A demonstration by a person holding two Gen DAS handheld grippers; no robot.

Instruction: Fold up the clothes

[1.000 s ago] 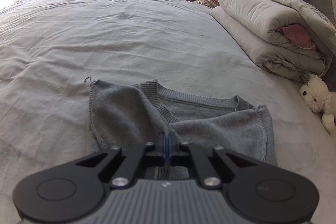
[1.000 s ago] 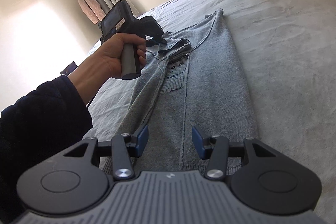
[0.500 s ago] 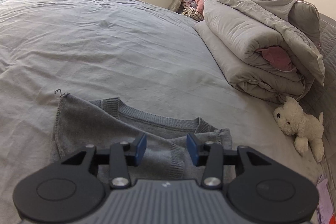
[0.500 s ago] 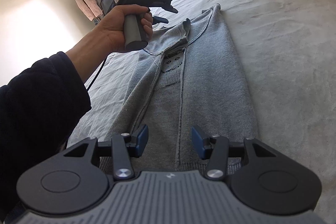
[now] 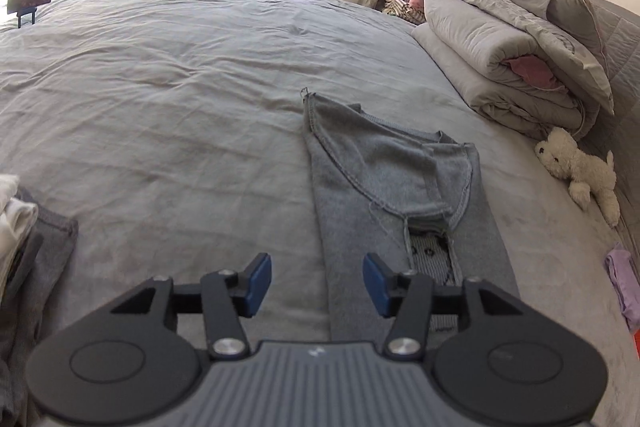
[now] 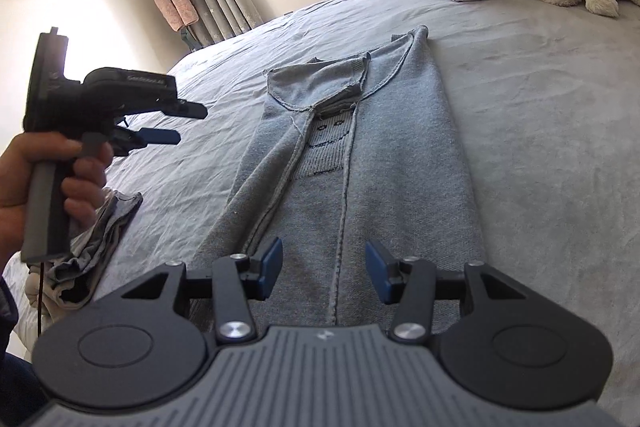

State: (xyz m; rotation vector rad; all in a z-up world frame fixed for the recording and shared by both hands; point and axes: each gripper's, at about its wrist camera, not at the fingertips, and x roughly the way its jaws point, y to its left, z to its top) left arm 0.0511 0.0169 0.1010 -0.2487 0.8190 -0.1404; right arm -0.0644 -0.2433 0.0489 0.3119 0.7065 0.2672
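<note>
A grey knit sweater lies on the bed, folded lengthwise into a long strip with a sleeve laid down its middle; it also shows in the left wrist view. My left gripper is open and empty, held above the sweater's left edge; in the right wrist view it hovers left of the sweater. My right gripper is open and empty just above the sweater's near hem.
Grey bed sheet. Folded quilts and a white plush toy lie at the right. A pile of clothes sits at the left, also in the left wrist view. A purple cloth lies far right.
My left gripper let go of the sweater's collar part, opened, and pulled back and left away from it. The right gripper stayed open near the hem.
</note>
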